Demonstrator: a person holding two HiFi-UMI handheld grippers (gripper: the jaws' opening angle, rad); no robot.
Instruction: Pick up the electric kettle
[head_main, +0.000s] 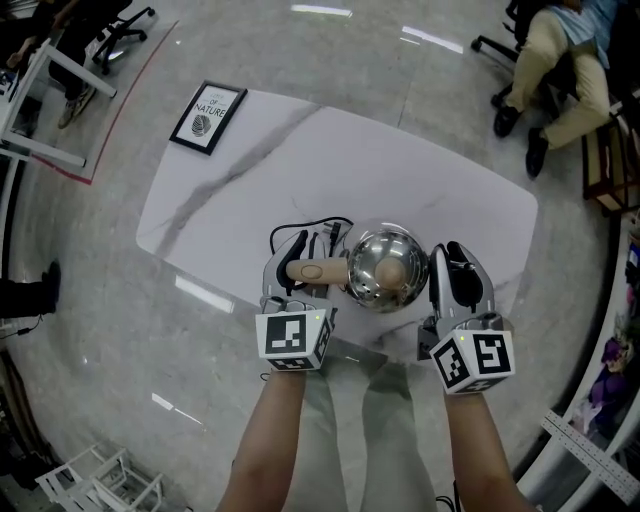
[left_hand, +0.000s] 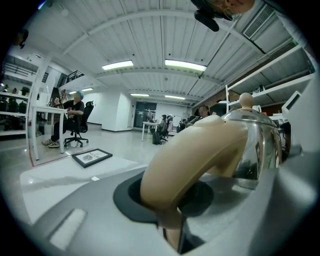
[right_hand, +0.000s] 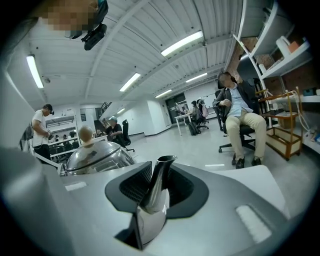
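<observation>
Centre frame in the head view, the steel electric kettle (head_main: 385, 268) is caught between two hand-held tongs, over the near edge of a white marble table (head_main: 430, 180). The left gripper (head_main: 306, 262) is clamped on the kettle's tan handle (left_hand: 200, 155), while the right gripper (head_main: 458, 268) has its jaws nearly together, pinching the slim metal spout (right_hand: 156, 187). A framed print (head_main: 208, 117) lies at the table's upper-left corner.

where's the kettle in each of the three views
Head view: kettle at centre.
Left gripper view: kettle at right, its handle filling the centre.
Right gripper view: kettle at left, its spout in the centre.
Shared landmark: beige lid knob, seen in all three.
</observation>
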